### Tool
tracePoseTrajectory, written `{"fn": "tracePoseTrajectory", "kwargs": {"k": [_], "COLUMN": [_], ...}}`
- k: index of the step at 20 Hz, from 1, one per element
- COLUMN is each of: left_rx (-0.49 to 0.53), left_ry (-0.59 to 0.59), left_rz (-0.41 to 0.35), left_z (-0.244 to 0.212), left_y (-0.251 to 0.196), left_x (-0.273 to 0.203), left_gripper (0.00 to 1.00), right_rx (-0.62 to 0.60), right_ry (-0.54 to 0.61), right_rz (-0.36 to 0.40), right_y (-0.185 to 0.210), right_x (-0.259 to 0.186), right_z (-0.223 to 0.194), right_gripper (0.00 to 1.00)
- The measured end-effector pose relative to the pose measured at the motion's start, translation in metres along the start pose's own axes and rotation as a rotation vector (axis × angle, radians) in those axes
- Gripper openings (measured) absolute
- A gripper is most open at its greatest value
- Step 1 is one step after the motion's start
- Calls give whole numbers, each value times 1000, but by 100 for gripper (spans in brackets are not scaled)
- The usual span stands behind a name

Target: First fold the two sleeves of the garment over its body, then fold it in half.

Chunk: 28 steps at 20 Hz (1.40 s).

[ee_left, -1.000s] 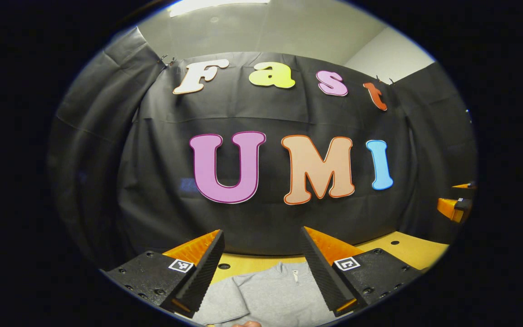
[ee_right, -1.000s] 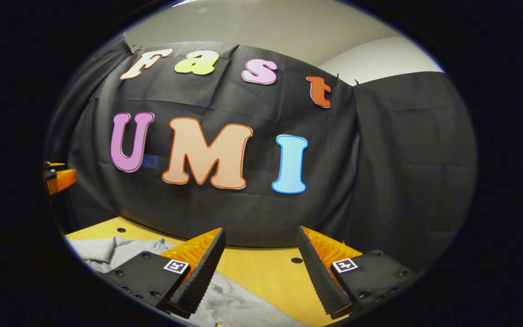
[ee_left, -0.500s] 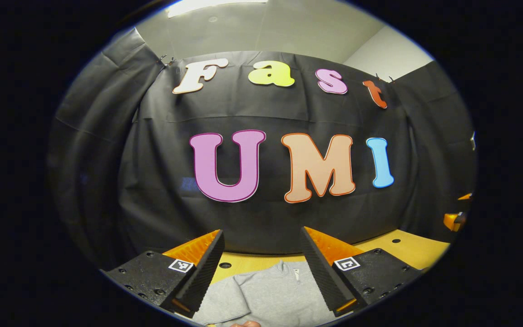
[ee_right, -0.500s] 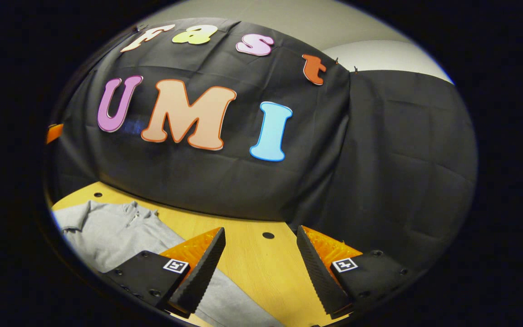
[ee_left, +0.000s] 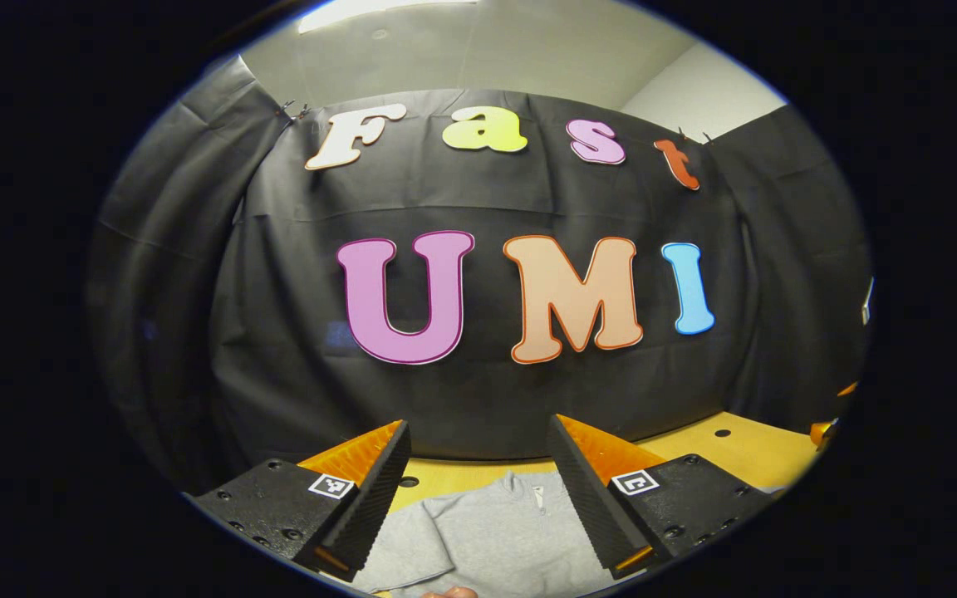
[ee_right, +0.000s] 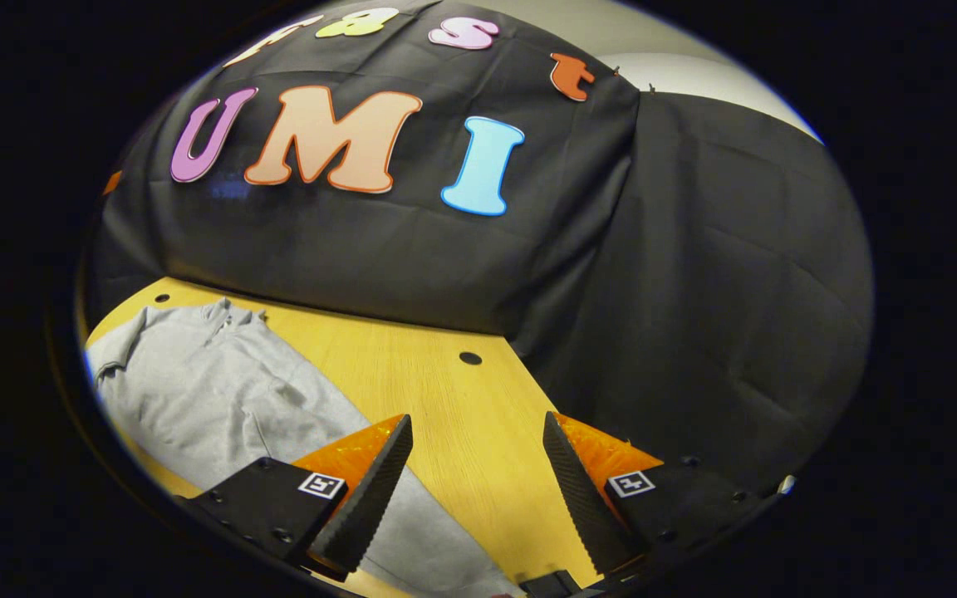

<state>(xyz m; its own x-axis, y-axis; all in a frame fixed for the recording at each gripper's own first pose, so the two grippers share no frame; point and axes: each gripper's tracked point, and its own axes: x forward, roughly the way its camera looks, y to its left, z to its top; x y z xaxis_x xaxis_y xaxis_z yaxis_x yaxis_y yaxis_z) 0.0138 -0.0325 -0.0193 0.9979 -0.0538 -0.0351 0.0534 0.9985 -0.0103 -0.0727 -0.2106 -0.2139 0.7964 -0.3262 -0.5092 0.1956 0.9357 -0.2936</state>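
A grey zip-neck sweatshirt [ee_left: 495, 531] lies flat on the yellow wooden table [ee_left: 744, 453], collar toward the back wall. My left gripper [ee_left: 478, 490] hangs open above its chest, holding nothing. In the right gripper view the same sweatshirt [ee_right: 196, 390] spreads at the left, with one sleeve [ee_right: 420, 531] running down toward me under the left finger. My right gripper [ee_right: 474, 490] is open and tilted down over the table [ee_right: 445, 399], just right of that sleeve. The other gripper [ee_left: 827, 428] peeks in at the far right edge of the left gripper view.
The black cloth wall closes the back and right sides of the table. Small round holes [ee_right: 470, 358] dot the tabletop. Bare wood lies to the right of the sweatshirt. A fingertip [ee_left: 449, 592] shows at the bottom edge of the left gripper view.
My right gripper has tipped downward and dropped toward the table, bringing the sweatshirt and its sleeve into fuller view. The left gripper has barely moved.
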Motion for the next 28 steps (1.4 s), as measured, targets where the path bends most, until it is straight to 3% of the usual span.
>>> {"fn": "tracePoseTrajectory", "kwargs": {"k": [8,9,13,14,15,25,27,28], "left_rx": [-8,-8,-8,-9,-10,-8,-5,-3], "left_ry": [20,21,23,24,26,45,47,49], "left_rz": [-23,-26,-39,-42,-43,-35,-32,-31], "left_z": [-10,-10,-11,-12,-14,-20,-22,-21], "left_y": [-11,-13,-18,-19,-19,-18,-18,-18], "left_x": [3,3,7,7,7,7,8,8], "left_gripper": [96,100,96,100,96,96,100,96], "right_rx": [-3,-6,7,12,17,125,133,133], "right_ry": [162,182,269,289,310,536,562,573], "right_rz": [-23,-26,-28,-29,-26,39,53,61], "right_y": [-21,-22,-26,-25,-22,2,7,8], "right_x": [-10,-12,-19,-18,-20,-33,-32,-31], "right_z": [-71,-80,-118,-127,-136,-210,-216,-219], "right_gripper": [99,99,99,99,99,100,99,99]}}
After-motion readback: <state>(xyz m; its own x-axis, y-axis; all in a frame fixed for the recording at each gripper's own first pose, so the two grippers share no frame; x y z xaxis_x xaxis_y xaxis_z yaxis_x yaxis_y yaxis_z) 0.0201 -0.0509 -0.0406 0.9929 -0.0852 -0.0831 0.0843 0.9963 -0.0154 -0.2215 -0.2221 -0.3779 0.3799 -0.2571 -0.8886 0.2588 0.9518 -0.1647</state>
